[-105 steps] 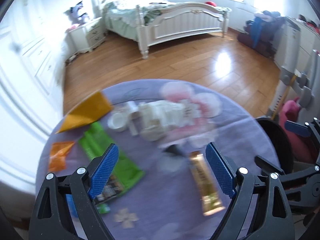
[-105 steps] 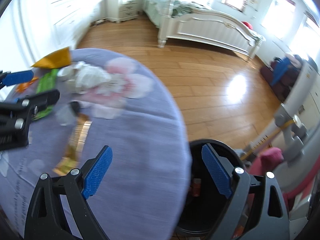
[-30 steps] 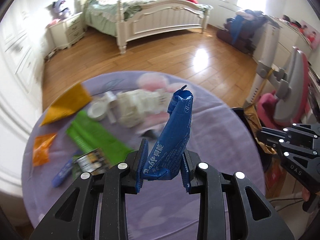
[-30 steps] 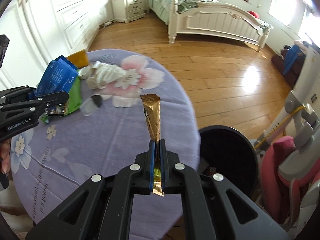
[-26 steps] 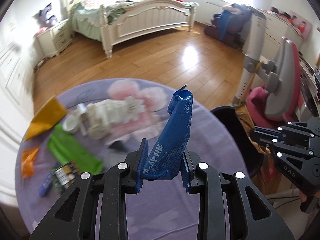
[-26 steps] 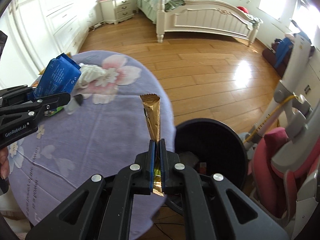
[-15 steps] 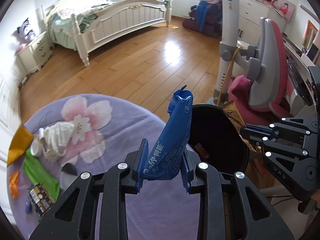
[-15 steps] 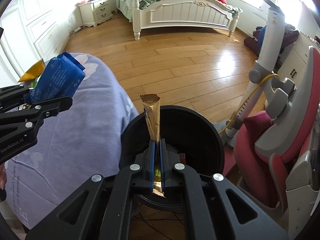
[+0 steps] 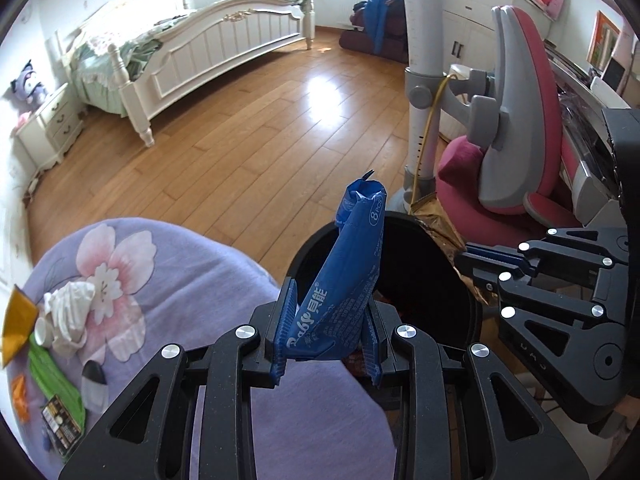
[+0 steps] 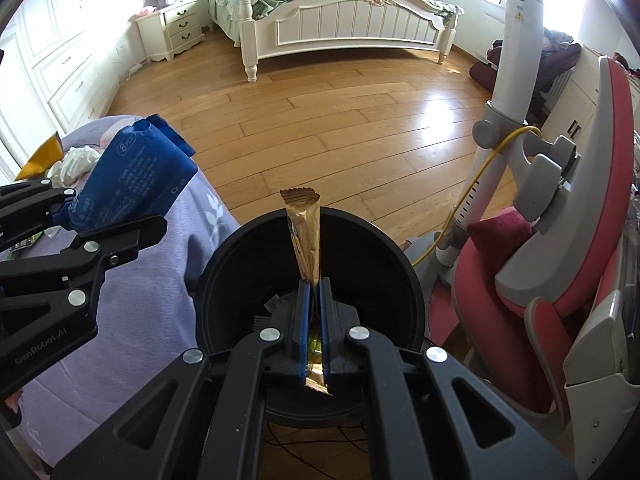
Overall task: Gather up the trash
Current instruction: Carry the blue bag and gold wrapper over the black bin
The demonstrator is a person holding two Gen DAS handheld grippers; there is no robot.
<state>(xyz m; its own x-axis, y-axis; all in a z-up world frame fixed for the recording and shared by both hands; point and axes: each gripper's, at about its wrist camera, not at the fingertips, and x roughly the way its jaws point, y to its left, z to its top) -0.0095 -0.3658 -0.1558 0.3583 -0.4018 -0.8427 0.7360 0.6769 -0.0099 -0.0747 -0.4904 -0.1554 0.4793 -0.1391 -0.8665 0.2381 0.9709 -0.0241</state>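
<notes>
1. Blue wipes pack (image 9: 344,280), frame centre, pinched in the left gripper (image 9: 326,334); gold wrapper (image 10: 306,236) clamped flat in the right gripper (image 10: 313,330).
2. Carrying step, seemingly near its end: both held above the black bin (image 10: 240,256), lower centre.
3. Next, probably: release over the opening.
4. Inside the bin: a few scraps, indistinct.
5. More litter on the purple table (image 9: 200,280), lower left.

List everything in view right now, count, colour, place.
blue wrapper: 1, blue, in left gripper
gold wrapper: 1, gold, in right gripper, above bin
bin: 1, black, on floor beside table
table: 1, purple floral cloth, left
tissue: 1, white, on table
green wrapper: 1, green, table's left edge
bed: 1, white, far side
chair: 1, pink and grey, right
left gripper: 1, black
right gripper: 1, black
</notes>
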